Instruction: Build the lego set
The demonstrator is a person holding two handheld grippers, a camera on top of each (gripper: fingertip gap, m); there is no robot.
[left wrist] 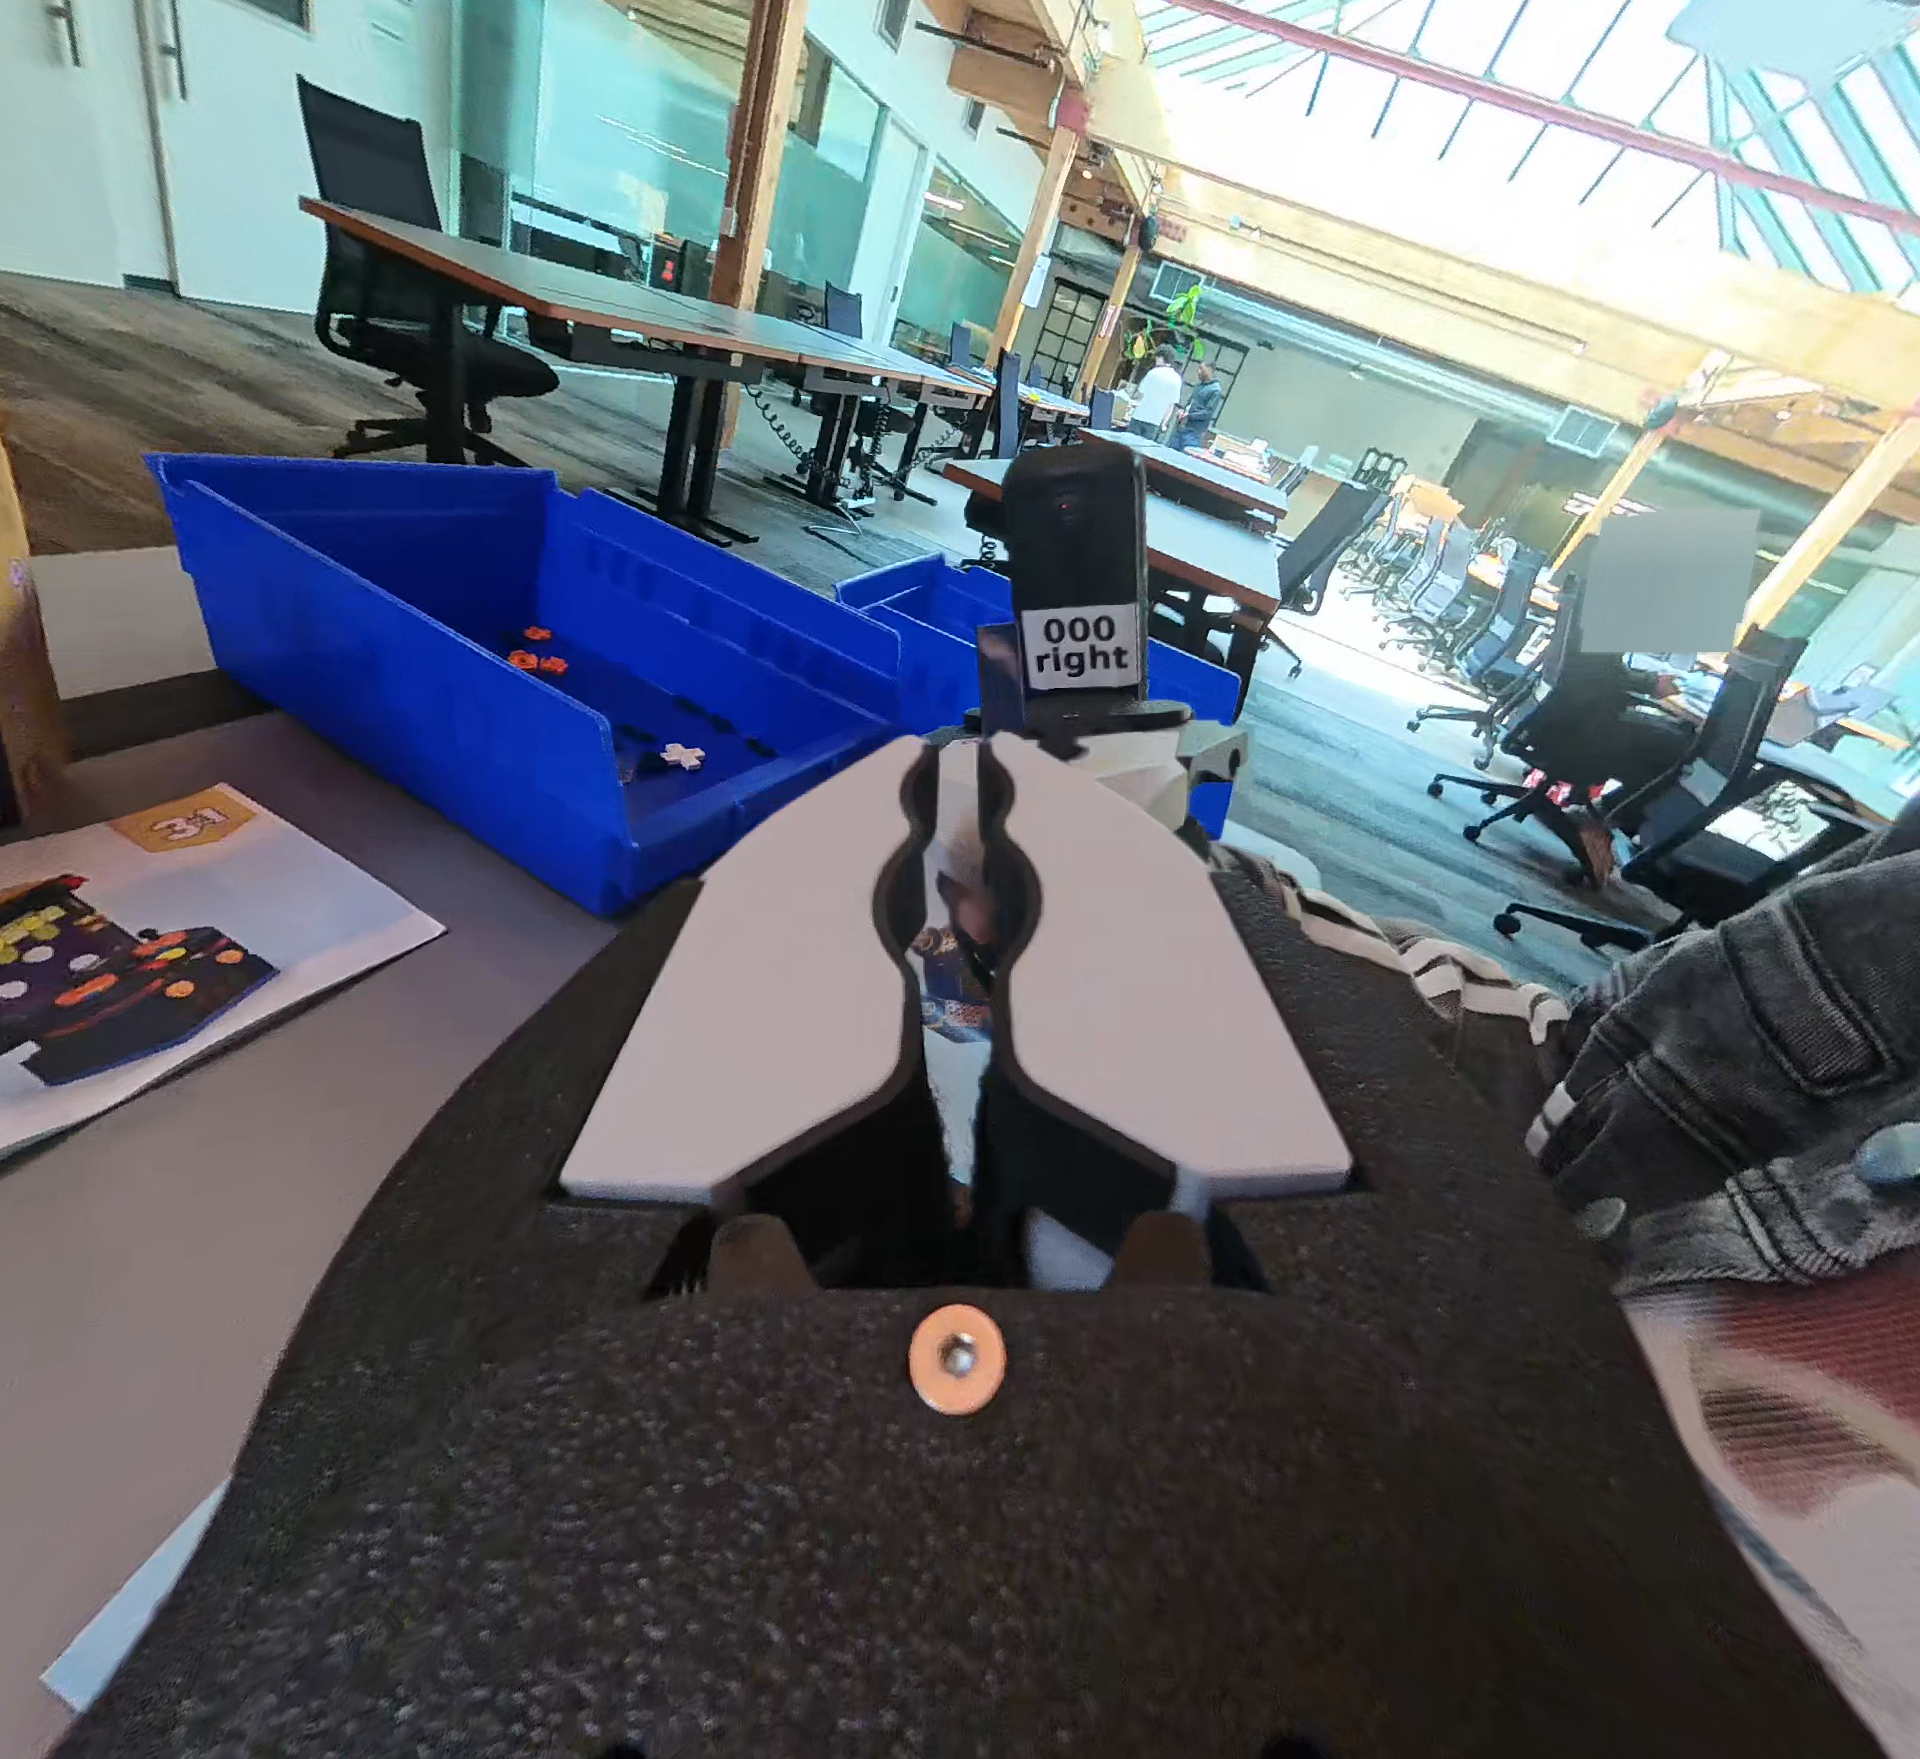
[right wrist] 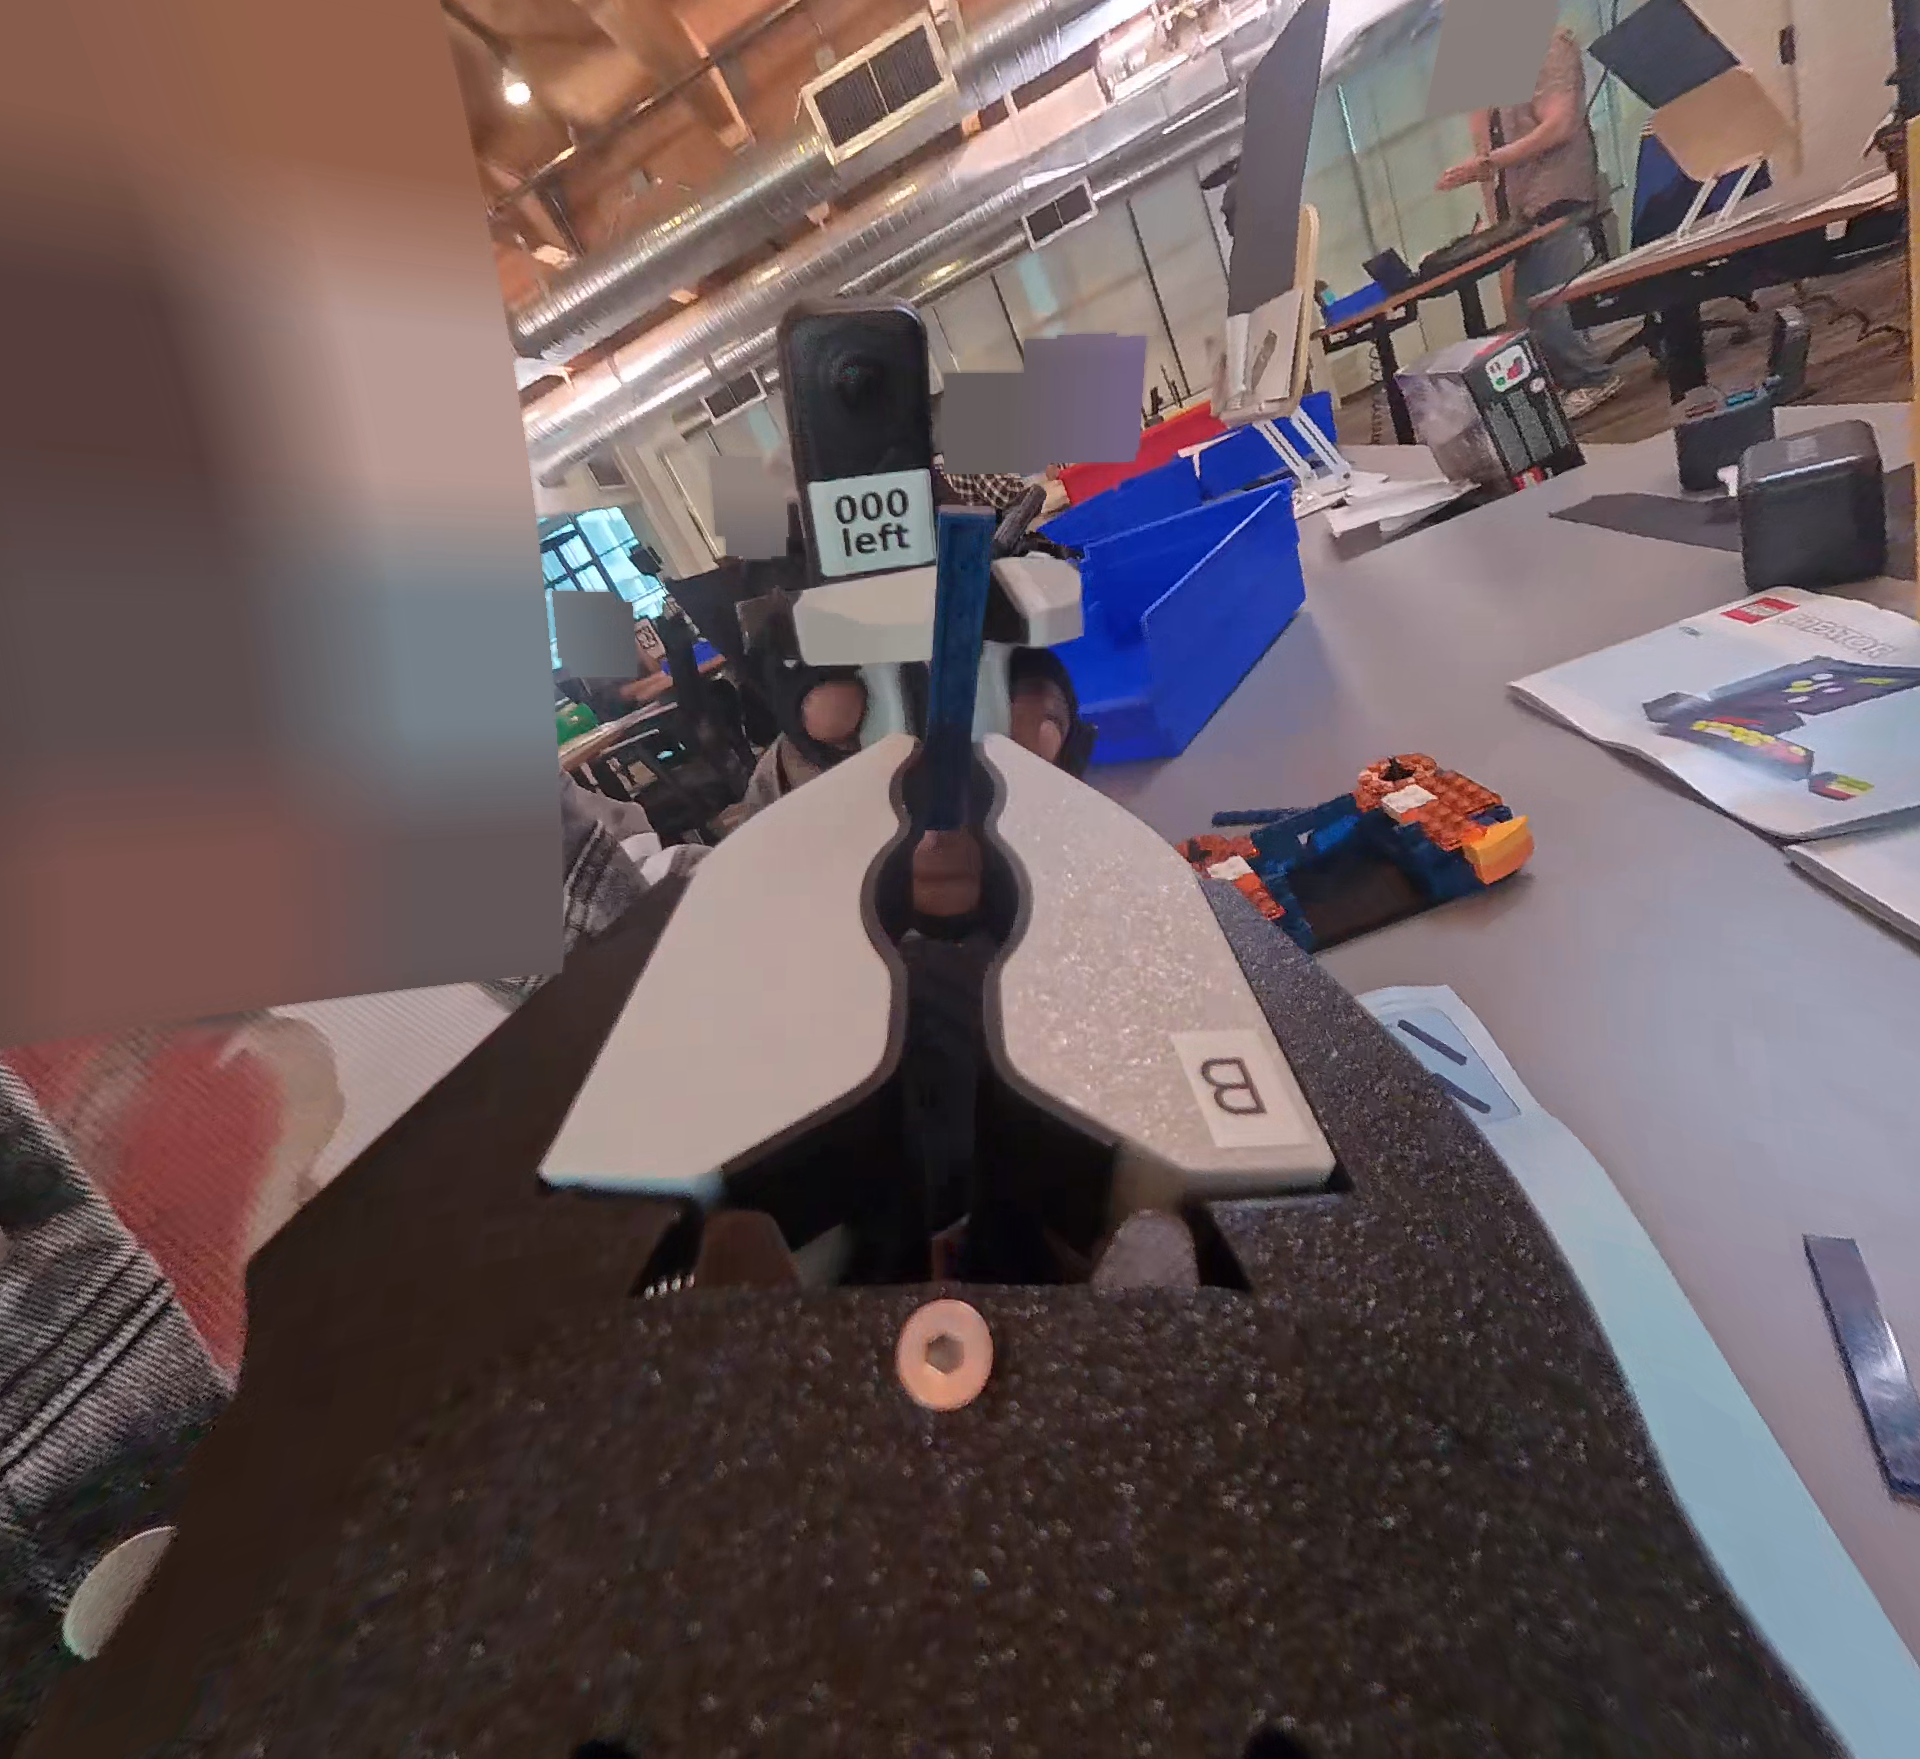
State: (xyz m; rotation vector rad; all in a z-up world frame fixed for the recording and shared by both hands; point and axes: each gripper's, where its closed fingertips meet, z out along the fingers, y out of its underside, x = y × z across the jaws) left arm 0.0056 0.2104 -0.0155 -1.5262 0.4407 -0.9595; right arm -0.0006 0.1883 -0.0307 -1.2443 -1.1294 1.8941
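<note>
My right gripper is shut on a long, thin dark blue brick plate that stands up out of its fingertips. My left gripper faces it head-on. Its pale fingertips flank the same plate on both sides in the right wrist view, so it is shut on the plate too. In the left wrist view the plate's end sticks up just beyond the nearly closed fingers. Both grippers are held above the near edge of a grey table.
A half-built blue and orange brick model lies on the table, with an instruction booklet beyond it. Blue bins hold small orange and white pieces. Another booklet lies at the left. A dark strip rests on a pale sheet. A denim sleeve is at the right. Both grippers' tips are close together, under 4 cm apart.
</note>
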